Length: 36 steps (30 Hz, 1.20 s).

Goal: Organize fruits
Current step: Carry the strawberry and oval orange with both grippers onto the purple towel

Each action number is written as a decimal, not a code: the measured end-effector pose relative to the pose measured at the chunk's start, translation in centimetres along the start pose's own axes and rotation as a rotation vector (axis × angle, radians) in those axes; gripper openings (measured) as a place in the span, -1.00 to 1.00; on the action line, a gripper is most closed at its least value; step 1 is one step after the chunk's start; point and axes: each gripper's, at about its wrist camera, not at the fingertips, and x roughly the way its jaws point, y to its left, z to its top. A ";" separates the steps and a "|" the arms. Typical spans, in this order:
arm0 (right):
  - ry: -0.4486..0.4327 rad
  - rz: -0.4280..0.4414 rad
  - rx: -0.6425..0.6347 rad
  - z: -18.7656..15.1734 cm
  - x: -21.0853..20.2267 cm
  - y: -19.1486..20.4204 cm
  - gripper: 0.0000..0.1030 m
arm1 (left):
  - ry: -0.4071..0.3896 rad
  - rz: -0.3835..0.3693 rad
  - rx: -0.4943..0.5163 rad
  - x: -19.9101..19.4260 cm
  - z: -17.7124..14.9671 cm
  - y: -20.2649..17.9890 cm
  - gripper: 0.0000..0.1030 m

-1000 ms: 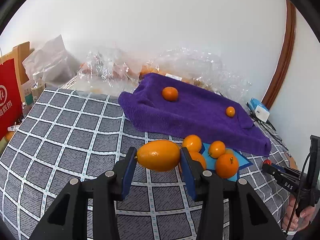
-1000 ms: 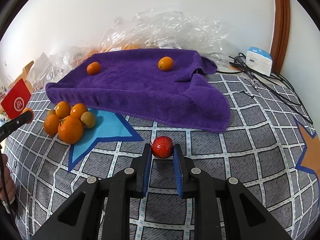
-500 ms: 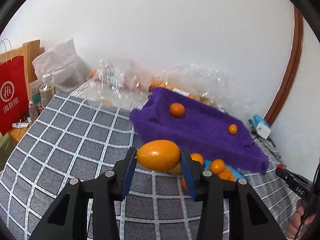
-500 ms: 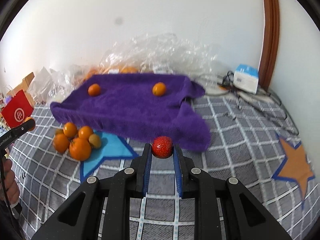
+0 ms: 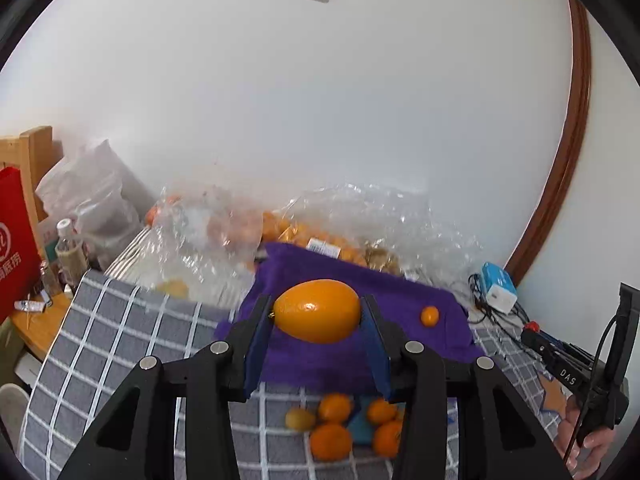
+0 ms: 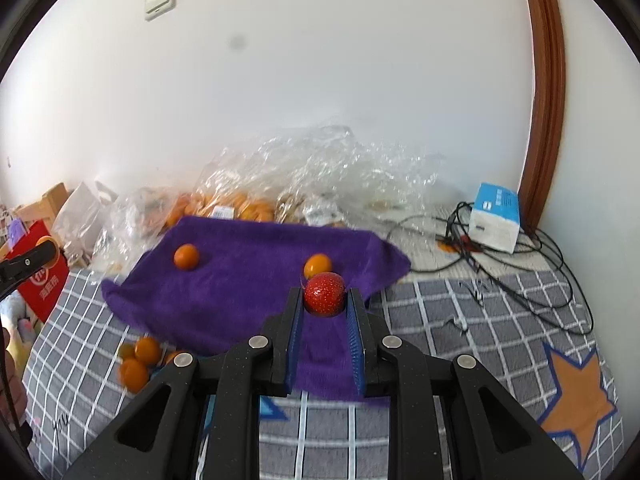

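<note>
I have my left gripper [image 5: 318, 312] pinching a smooth, glossy, egg-shaped orange fruit [image 5: 317, 311] and my right gripper [image 6: 324, 300] pinching a speckled red strawberry [image 6: 324, 293], both above the purple towel [image 6: 240, 280].

So the surface is a bed with a grey checked cover [image 6: 460, 320], orange star [image 6: 576, 392] printed near right. On it: a purple towel [image 6: 248, 280] in the middle, a cluster of oranges [image 5: 332, 440] near left, crinkly plastic bags [image 6: 320, 168] far back, and cables [image 6: 520, 264] plus a blue-white box [image 6: 496, 216] far right, maybe a charger.
</note>
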 end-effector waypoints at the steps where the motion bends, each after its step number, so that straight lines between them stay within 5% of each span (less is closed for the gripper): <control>1: -0.003 -0.001 -0.004 0.6 0.4 0.0 -0.59 | -0.004 0.002 0.001 0.4 0.3 -0.1 -0.19; 13: 0.011 0.014 0.020 3.7 5.0 0.0 -0.59 | 0.052 0.022 -0.033 7.2 1.8 -0.3 -0.19; 28: 0.220 0.034 0.005 -0.5 14.0 0.5 -0.59 | 0.200 0.130 0.004 15.1 -2.1 1.3 -0.19; 36: 0.253 0.010 -0.015 -1.7 15.5 0.9 -0.59 | 0.242 0.133 0.025 16.7 -3.2 1.3 -0.19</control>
